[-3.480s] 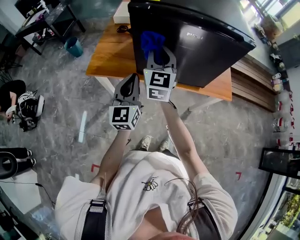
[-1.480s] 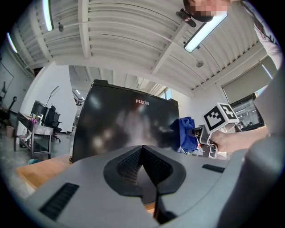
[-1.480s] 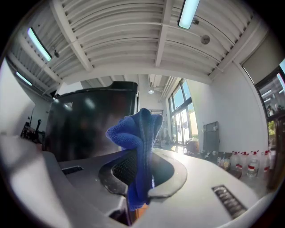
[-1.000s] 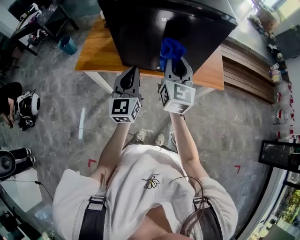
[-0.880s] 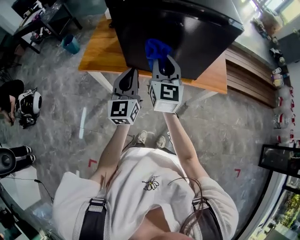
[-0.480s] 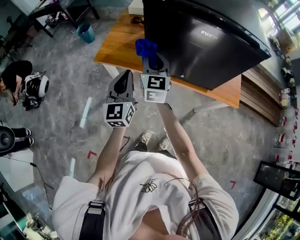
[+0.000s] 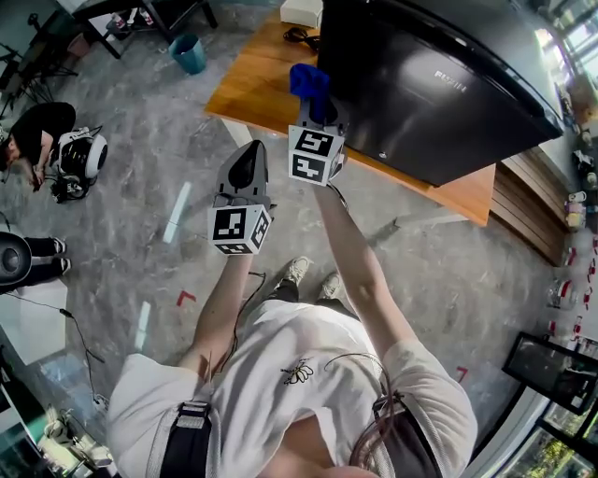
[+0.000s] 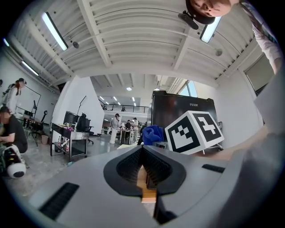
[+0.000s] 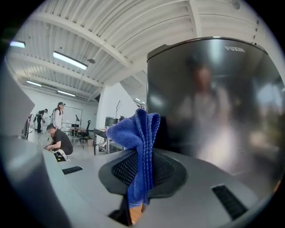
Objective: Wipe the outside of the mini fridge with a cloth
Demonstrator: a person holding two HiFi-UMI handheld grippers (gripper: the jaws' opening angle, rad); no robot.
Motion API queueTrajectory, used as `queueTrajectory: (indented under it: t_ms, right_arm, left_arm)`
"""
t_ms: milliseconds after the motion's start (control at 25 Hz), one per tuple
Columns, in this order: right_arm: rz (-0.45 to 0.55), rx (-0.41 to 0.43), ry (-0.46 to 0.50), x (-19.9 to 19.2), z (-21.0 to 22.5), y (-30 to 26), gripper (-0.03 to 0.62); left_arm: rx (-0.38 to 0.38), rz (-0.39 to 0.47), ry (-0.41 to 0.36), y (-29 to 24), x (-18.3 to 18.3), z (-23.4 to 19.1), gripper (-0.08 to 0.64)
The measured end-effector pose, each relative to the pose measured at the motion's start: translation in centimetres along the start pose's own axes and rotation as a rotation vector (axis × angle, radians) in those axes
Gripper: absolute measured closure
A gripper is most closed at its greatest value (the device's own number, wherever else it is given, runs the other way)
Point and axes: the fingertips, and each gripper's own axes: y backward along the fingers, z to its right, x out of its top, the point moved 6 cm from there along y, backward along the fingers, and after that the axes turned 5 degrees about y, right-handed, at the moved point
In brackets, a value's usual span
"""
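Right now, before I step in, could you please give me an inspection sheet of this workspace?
Surface: wooden table, bare wood beside the fridge.
Job's things: black mini fridge standing on the table; blue cloth at one front corner of it, contact unclear.
Clutter: white box and small dark item on the table.
Grippers: right gripper shut on the cloth; left gripper shut, empty, over the floor.
Cables: thin cable on the floor.
Surroundings: teal bucket, crouching person, grey floor.
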Motion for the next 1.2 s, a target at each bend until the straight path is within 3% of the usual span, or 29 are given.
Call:
queueTrajectory:
  t_ms: [520,760,1200]
  right_arm:
    - [0.020,-0.117,-0.009,-0.8,6.1,5.1,0.523]
    - [0.027,-0.165,0.013,-1.4,10.3,8.3,0.523]
    - [0.004,-0.339,0.003,-3.0,20.3,14.4,0.523]
  left_arm:
    - [-0.059,0.002,0.028,-0.6,-0.6,4.4,0.555]
    - [-0.129,0.000,0.049,-1.8,-1.3,8.8,0.555]
    - [-0.262,-0.011,0.053,-3.7,-1.8,16.1,0.555]
